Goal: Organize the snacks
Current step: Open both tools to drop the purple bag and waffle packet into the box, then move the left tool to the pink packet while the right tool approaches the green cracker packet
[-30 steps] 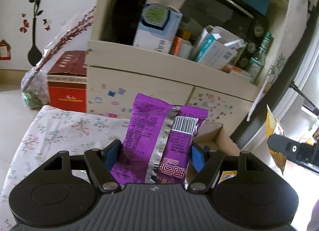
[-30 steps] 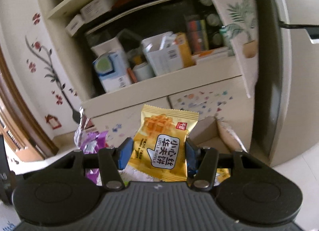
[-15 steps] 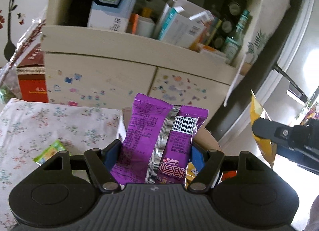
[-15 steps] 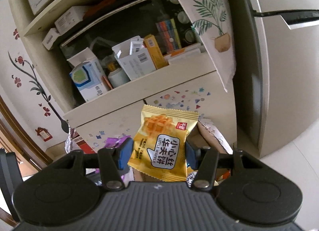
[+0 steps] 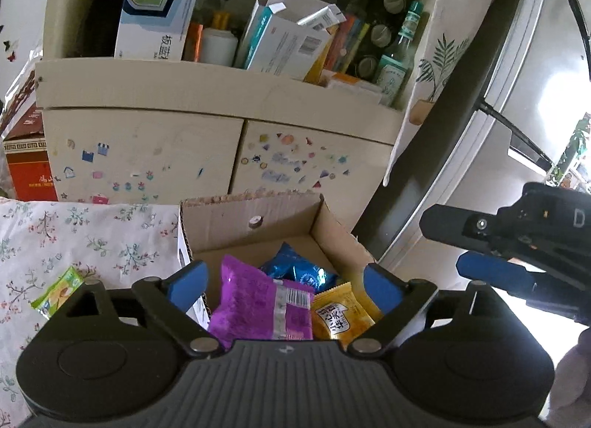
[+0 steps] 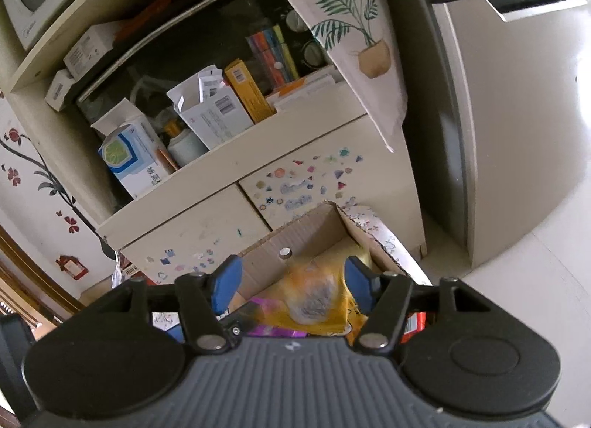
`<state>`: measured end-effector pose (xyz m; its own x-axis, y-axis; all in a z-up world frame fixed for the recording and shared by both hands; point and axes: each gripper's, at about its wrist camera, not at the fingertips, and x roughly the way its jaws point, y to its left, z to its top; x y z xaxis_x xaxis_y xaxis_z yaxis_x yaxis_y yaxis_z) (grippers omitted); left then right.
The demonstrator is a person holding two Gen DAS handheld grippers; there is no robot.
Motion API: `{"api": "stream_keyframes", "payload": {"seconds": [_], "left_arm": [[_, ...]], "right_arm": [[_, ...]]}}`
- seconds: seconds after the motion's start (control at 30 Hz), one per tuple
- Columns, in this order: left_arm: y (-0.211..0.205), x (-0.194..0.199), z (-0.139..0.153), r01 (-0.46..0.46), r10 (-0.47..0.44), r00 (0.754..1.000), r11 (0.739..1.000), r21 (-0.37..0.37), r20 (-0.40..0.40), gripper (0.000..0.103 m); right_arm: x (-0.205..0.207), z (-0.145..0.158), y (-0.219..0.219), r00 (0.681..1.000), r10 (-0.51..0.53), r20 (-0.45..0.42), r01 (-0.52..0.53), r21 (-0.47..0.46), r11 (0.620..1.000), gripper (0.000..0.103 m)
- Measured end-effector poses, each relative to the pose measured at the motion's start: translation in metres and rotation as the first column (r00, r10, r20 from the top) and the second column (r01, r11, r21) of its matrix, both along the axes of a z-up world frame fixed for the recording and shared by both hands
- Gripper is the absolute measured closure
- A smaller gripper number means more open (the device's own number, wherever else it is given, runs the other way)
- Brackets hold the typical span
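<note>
Over the cardboard box (image 5: 255, 221), left gripper (image 5: 284, 286) jaws opening, purple packet (image 5: 258, 310) lying free below among blue and yellow ones, right gripper (image 6: 291, 276) jaws opening, yellow waffle packet (image 6: 314, 295) (blurred) loose between them.

A cardboard box (image 5: 255, 223) is set at twelve o'clock, just before the cabinet doors (image 5: 147, 158). Three snack packets (image 5: 258, 302) are held inside it, side by side. At nine o'clock of the box a floral cloth (image 5: 74, 232) is spread, with one small packet (image 5: 57, 291) lying on it. The fridge (image 6: 517, 132) is placed at three o'clock. Medicine boxes (image 5: 284, 40) are stacked on the shelf above.
</note>
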<state>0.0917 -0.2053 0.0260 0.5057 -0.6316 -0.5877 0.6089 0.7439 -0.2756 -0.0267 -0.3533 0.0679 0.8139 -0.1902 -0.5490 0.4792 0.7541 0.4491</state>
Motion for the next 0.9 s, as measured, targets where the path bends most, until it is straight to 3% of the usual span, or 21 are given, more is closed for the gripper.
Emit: {"api": "stream_keyframes", "payload": {"seconds": [0.37,0.9], "left_arm": [[0.035,0.016,0.01,-0.081,0.082,0.997,0.996,0.038,-0.012,0.008],[0.108,0.047,0.018,-0.235,0.236,0.972,0.968,0.084,-0.008,0.007]], "right_arm": [[0.004,-0.001,0.007,1.0,0.03,-0.002,-0.03,-0.003,1.0,0.036],[0.019,-0.001,0.04,0.989,0.145,0.0,-0.145,-0.037,0.989,0.035]]}}
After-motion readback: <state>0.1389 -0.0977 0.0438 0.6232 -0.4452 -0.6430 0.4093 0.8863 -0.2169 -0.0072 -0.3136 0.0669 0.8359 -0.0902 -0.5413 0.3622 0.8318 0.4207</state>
